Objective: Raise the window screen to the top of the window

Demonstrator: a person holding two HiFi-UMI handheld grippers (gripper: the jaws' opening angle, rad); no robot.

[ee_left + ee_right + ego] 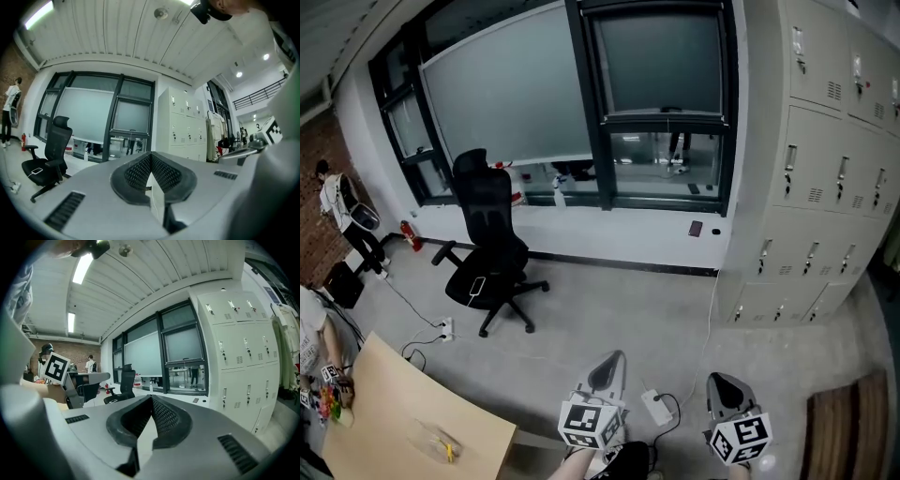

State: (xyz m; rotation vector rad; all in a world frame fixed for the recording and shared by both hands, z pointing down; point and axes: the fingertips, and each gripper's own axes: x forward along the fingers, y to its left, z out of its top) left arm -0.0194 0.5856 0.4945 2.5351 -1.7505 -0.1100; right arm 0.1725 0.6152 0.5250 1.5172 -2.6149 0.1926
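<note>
The biggest thing I see is the window (581, 103), far across the room from me. Over its left part hangs a wide screen (502, 89). Over its right part hangs the narrower window screen (661, 61), pulled most of the way down, so only a strip of clear glass shows under it. I think that one is my job, because it sits straight ahead of my grippers, but I cannot be sure. It is not yet up at the top of the window. To the right of the window stand tall grey lockers (830, 178). In front of the window's left part is a black office chair (492, 248), so the way to the right part looks easier. My left gripper (150, 160) and right gripper (151, 400) are both well away from the window and point toward it. Each has its jaws pressed together with nothing between them, which makes sense, since there is nothing to grab from back here. I think walking closer comes first.
</note>
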